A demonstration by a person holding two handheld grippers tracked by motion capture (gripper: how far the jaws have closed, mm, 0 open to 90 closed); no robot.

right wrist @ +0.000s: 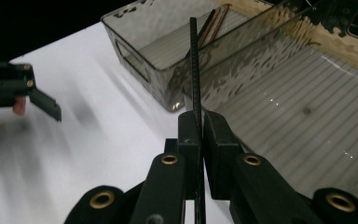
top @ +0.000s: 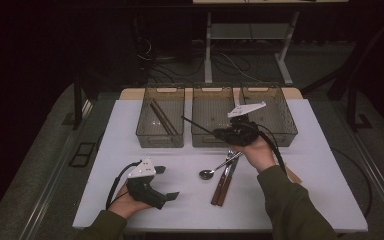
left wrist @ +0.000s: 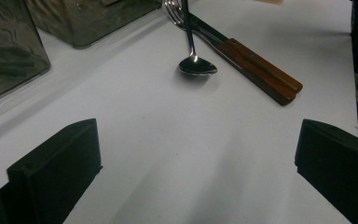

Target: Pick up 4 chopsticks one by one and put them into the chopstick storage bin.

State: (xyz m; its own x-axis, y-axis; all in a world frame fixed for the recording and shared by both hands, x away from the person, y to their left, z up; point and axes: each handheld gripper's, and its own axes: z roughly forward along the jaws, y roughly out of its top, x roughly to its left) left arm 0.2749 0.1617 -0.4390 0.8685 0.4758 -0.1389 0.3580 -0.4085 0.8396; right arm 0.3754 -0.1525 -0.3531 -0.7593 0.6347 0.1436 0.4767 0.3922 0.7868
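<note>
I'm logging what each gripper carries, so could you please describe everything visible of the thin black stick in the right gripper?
The black chopstick is a thin, straight, dark rod with fine ridges along its shaft. The right gripper has its jaws shut on it, pinching it partway along, so it runs on below the jaws. In the high view its free end points left over the middle bin, held in the air and apart from the brown chopsticks in the left bin.

Olive sleeves, black grippers

Each gripper was matte black with a pale three-cornered top plate, brass rivets (four visible) and a thick black cable.
</note>
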